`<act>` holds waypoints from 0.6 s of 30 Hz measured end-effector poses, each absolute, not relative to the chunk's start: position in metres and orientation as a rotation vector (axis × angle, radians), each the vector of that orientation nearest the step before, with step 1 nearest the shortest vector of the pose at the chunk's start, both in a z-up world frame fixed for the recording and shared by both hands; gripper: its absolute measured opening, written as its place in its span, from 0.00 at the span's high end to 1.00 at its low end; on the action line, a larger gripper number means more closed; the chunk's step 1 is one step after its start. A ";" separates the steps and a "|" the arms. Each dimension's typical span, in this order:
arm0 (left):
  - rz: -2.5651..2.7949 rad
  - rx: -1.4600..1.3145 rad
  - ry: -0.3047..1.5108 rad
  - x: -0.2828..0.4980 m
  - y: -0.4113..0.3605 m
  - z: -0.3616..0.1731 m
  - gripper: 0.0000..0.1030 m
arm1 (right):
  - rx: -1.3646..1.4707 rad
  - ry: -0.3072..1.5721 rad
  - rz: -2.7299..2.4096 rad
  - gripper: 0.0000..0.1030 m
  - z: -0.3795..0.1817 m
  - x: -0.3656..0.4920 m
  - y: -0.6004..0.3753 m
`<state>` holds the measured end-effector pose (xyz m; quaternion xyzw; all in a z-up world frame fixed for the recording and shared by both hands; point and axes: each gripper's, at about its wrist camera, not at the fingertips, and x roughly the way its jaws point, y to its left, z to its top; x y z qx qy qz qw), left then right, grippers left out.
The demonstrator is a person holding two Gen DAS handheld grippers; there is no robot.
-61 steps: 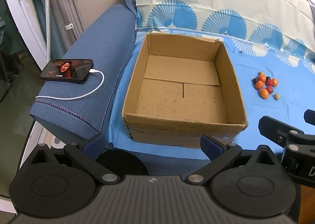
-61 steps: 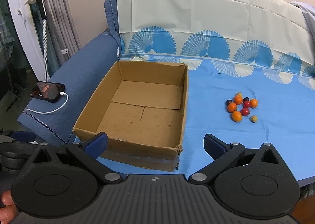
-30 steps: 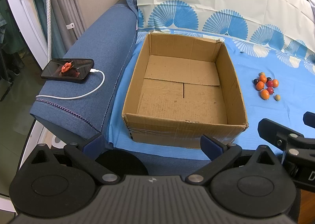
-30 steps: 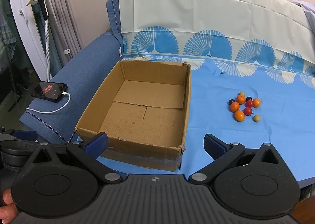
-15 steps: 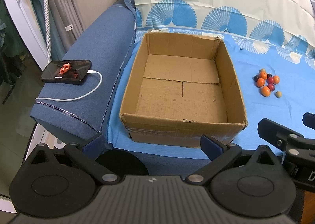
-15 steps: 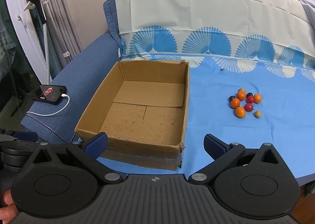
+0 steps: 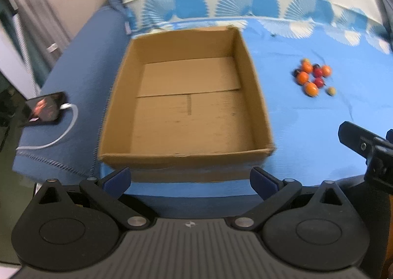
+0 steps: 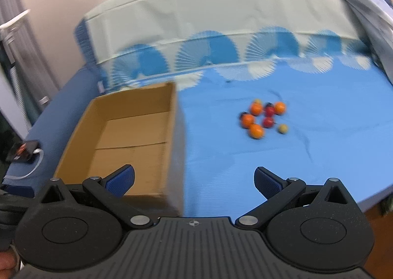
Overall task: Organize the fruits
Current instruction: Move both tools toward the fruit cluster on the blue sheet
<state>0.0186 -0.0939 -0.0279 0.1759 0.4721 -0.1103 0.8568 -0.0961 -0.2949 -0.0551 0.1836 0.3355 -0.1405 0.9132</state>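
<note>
Phone [image 7: 46,109]: far left, on the sofa arm, cable plugged in; not part of the job
Cardboard box [image 7: 186,109]: on the blue cloth, nothing in it; likely home for the fruit
Left tongs [image 7: 190,178]: spread wide, holding nothing; just short of the box's near wall
Right tongs [image 8: 194,179]: spread wide, empty; facing the fruit, well apart from it
Fruits [image 8: 262,117]: small tight cluster on the cloth, right of the box; orange, red, dark, one pale
Advice: take an outer piece first, perhaps the pale one [image 8: 283,128]; close gently so neighbours do not roll

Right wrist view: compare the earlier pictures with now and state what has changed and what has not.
The right gripper has swung right, toward the cluster of small orange and red fruits; the brown cardboard box now sits at the view's left. Nothing was grasped: both grippers stay open, fruits unmoved, box empty.
</note>
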 end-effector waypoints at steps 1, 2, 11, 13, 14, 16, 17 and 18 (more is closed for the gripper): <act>-0.245 0.376 0.998 0.020 -0.103 -0.030 0.00 | 0.383 0.690 -0.310 0.00 -0.059 -0.096 -0.303; -0.259 0.380 1.005 0.021 -0.111 -0.033 0.00 | 0.386 0.688 -0.331 0.00 -0.064 -0.096 -0.312; -0.436 0.384 0.974 0.052 -0.206 -0.049 0.00 | 0.372 0.640 -0.556 0.00 -0.128 -0.082 -0.407; -0.499 0.350 0.970 0.069 -0.231 -0.059 0.00 | 0.352 0.649 -0.584 0.00 -0.147 -0.073 -0.429; -0.514 0.335 0.978 0.079 -0.244 -0.066 0.00 | 0.344 0.651 -0.592 0.00 -0.157 -0.066 -0.441; -0.525 0.316 1.009 0.101 -0.274 -0.086 0.00 | 0.321 0.657 -0.608 0.00 -0.178 -0.050 -0.461; -0.524 0.310 1.034 0.112 -0.286 -0.098 0.00 | 0.318 0.666 -0.615 0.00 -0.189 -0.039 -0.472; -0.521 0.304 1.064 0.124 -0.299 -0.111 0.00 | 0.316 0.673 -0.615 0.00 -0.201 -0.030 -0.483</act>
